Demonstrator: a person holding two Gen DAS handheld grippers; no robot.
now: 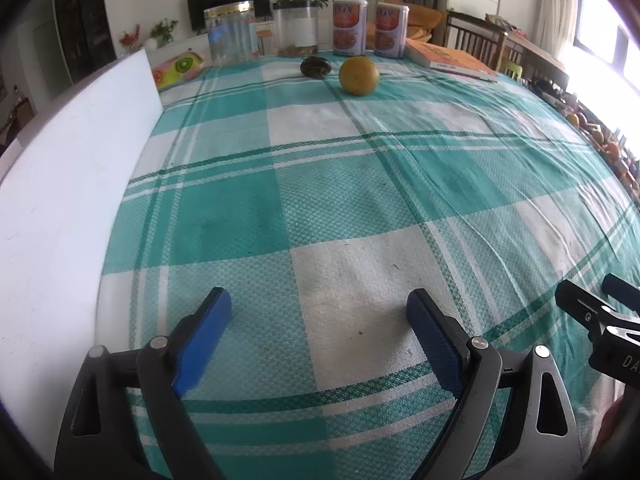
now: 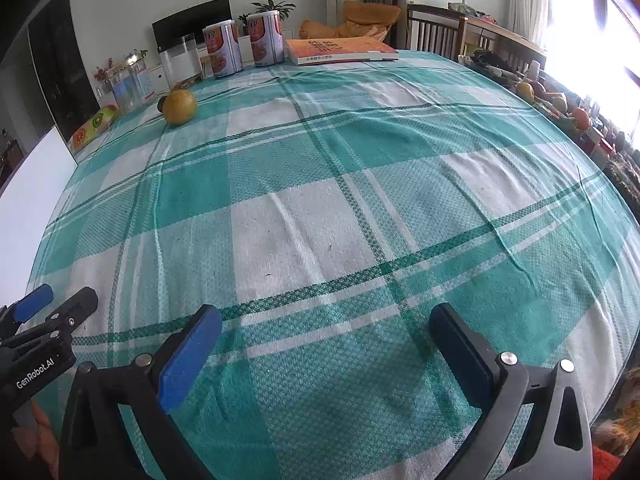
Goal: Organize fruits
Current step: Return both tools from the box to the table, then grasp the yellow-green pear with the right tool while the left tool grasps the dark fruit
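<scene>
An orange (image 1: 359,76) sits at the far side of the table on the green checked cloth, with a dark wrinkled fruit (image 1: 315,67) just left of it. In the right wrist view the orange (image 2: 179,106) hides most of the dark fruit (image 2: 161,103). My left gripper (image 1: 320,312) is open and empty, low over the near part of the cloth. My right gripper (image 2: 326,328) is open and empty too, beside the left one. Both are far from the fruits.
A white board (image 1: 72,200) stands along the table's left edge. At the back stand a glass jar (image 1: 231,32), a clear container (image 1: 297,32), two cans (image 1: 370,28), a book (image 1: 452,60) and a fruit-print pouch (image 1: 176,69). More fruit lies beyond the right edge (image 2: 560,108).
</scene>
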